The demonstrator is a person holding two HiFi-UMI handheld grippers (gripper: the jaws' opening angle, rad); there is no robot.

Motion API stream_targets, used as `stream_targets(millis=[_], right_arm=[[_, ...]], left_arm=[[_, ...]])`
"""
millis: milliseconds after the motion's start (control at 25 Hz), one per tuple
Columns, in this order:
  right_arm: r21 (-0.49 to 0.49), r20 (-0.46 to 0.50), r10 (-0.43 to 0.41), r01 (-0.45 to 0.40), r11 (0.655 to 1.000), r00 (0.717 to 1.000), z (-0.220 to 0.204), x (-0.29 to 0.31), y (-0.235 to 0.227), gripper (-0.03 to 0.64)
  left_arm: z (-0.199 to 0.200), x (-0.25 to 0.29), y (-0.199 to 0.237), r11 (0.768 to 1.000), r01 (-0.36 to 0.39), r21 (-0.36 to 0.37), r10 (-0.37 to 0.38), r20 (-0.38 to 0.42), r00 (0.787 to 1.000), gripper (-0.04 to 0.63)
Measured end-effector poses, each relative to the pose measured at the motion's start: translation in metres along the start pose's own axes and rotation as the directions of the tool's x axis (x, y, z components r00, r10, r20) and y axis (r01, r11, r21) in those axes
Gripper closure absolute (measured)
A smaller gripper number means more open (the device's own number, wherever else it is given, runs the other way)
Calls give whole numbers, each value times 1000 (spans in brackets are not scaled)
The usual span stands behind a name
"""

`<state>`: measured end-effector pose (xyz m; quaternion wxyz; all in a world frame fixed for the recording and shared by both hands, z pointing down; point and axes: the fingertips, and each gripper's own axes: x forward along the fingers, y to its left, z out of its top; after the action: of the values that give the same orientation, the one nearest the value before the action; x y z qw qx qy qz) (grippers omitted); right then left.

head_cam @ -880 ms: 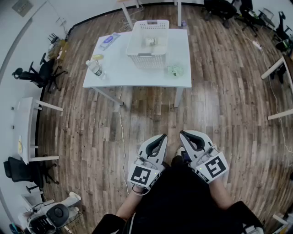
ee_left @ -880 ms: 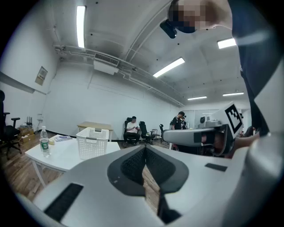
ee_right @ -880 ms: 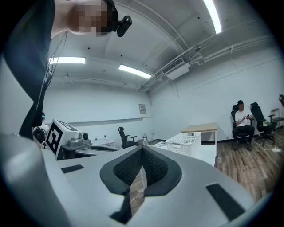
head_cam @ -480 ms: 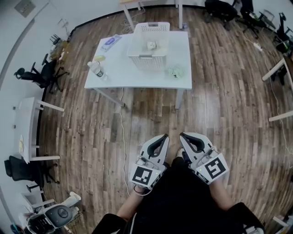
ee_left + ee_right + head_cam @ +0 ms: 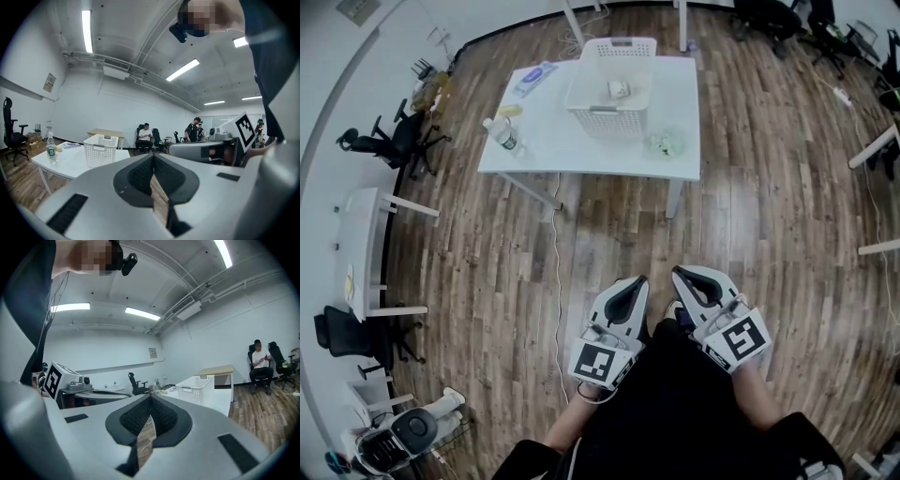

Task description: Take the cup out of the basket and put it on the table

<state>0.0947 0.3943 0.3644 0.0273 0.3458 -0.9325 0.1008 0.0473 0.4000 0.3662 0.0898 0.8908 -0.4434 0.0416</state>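
A small pale cup (image 5: 619, 89) lies inside the white slatted basket (image 5: 612, 82) on the white table (image 5: 572, 150), far ahead of me across the wooden floor. My left gripper (image 5: 637, 281) and right gripper (image 5: 677, 274) are held close to my body, side by side, both shut and empty. In the left gripper view the shut left gripper (image 5: 153, 156) points toward the basket (image 5: 100, 149). In the right gripper view the right gripper (image 5: 150, 396) is also shut, with the basket (image 5: 197, 388) beyond it. The basket wall hides the cup in both gripper views.
On the table stand a clear bottle (image 5: 502, 135), a crumpled green thing (image 5: 665, 142) and a blue-white packet (image 5: 533, 79). Office chairs (image 5: 389, 148) and side tables (image 5: 366, 248) line the left; a cable (image 5: 555, 272) runs over the floor. People sit and stand far back (image 5: 146, 136).
The table and basket sit slightly higher and further right in the head view. Both grippers have stayed shut in front of my body.
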Motion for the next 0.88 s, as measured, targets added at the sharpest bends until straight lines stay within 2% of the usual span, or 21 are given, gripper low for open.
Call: stream_targets(millis=[160,320,600,880], right_arm=[[1,-9,5,-5,1000,1000,2,20,-8,592],[-17,-39,-17,16,1000,999,4,48,-17,592],[-15,-69,-71,71,997,995,20,119,-33,592],[-38,-88,-72,69,997,994,33,185,-30,592]], left_arm=[[-3,11,19,1000,6,24,-6,-6,1000,588],[3,26,44,999,37,8,-37,6,999,588],[26,51,113,996,86,22,-87,33,996,588],[44,60,179,994,93,51,-96,59,994,588]])
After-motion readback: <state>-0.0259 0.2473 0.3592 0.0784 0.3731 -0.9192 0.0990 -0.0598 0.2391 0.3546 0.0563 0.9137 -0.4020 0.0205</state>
